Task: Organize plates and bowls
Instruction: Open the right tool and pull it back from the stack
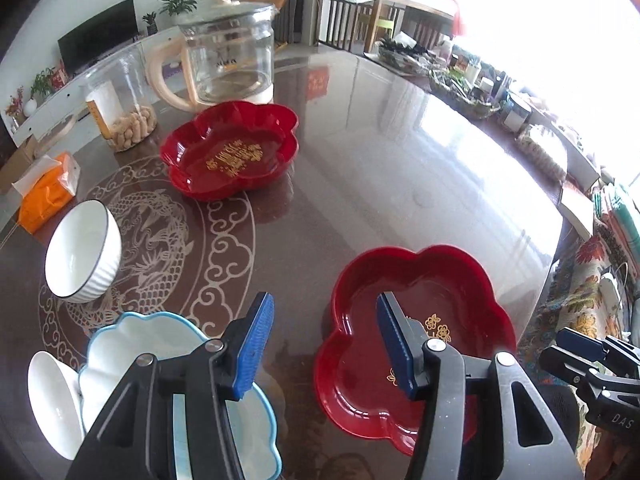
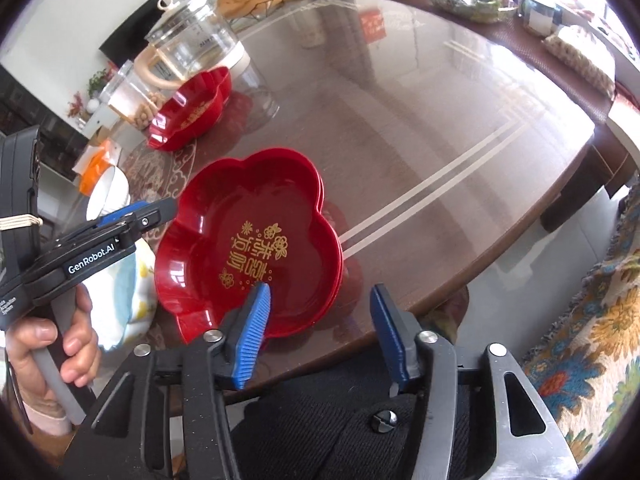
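Bare table [image 1: 400, 152] right of kettle [image 1: 228, 52].

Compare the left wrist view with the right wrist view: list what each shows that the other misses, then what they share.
Only the left wrist view shows the small white dish at the blue-rimmed plate's left edge, and the ribbed white bowl whole.

Only the right wrist view shows the hand holding the left gripper, and the gold lettering of the near red plate unobstructed.

Both show the near red plate, the far red plate, the glass kettle, the peanut jar, and both grippers open and empty.
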`<action>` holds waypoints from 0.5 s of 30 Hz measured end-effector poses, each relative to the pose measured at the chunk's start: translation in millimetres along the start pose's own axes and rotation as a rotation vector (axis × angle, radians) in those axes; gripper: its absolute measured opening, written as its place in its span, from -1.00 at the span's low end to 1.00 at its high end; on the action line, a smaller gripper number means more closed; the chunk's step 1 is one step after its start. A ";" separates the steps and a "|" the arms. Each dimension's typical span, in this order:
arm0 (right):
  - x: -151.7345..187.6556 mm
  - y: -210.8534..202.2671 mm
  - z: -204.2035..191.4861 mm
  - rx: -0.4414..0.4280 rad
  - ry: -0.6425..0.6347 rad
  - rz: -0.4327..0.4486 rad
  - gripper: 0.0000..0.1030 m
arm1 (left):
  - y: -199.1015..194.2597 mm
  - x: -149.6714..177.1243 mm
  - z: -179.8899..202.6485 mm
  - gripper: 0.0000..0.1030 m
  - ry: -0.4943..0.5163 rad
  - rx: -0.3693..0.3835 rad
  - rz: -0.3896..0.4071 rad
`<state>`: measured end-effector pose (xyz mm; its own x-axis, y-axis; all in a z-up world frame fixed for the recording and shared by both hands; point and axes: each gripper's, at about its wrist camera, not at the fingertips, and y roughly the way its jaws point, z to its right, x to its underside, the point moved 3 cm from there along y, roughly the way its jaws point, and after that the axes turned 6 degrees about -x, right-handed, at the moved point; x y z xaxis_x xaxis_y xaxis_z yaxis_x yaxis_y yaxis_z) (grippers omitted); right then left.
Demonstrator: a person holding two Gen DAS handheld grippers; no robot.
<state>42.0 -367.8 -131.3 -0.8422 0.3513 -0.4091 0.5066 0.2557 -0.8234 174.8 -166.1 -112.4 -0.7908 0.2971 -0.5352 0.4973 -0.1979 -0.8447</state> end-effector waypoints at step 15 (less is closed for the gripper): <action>79.6 -85.0 -104.1 0.213 -0.204 0.737 0.54 | -130.2 111.9 -17.3 1.00 -0.021 -0.205 0.426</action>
<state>-48.8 -267.9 -53.0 -0.3312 0.1858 -0.9251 0.9179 -0.1634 -0.3615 27.6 -90.9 -62.4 -0.5070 0.2098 -0.8360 0.8377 -0.1086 -0.5353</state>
